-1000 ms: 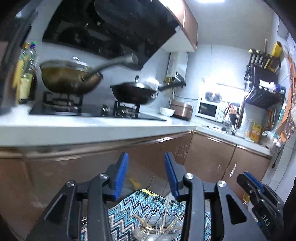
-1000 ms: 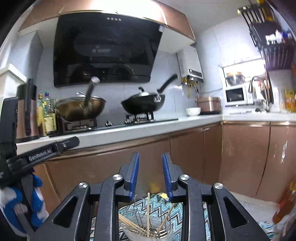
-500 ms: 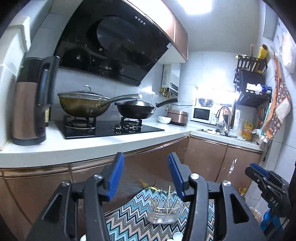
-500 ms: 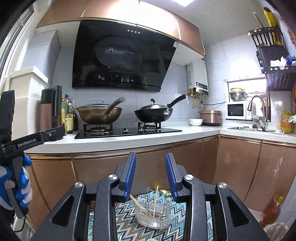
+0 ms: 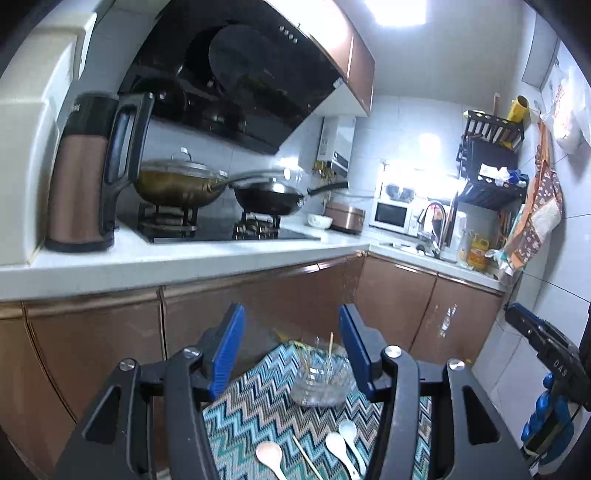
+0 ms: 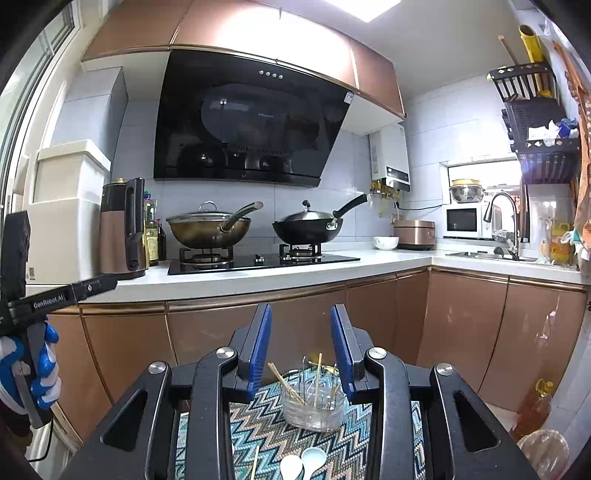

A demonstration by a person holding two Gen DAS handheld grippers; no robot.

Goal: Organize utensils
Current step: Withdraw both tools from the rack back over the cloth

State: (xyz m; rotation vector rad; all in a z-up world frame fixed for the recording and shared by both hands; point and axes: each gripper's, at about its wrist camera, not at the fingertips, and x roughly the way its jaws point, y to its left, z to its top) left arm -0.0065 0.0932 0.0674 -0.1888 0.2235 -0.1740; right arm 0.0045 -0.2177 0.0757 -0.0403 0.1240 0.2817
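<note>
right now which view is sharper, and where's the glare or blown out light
The right wrist view is sharper: the glass container and chopsticks read crisply. In the left wrist view the same container is soft and smeared. Glare: the ceiling light is blown out in the left view, as is the wall above the microwave; both views show fisheye bending at the edges.

A small kitchen — white tiled walls (image 6: 424, 122), an L-shaped white countertop (image 6: 388, 260) over glossy copper-brown cabinet doors (image 6: 465, 328), a slanted black glass range hood (image 6: 251, 122), and a bright square ceiling light (image 5: 400, 11) overhead.
</note>
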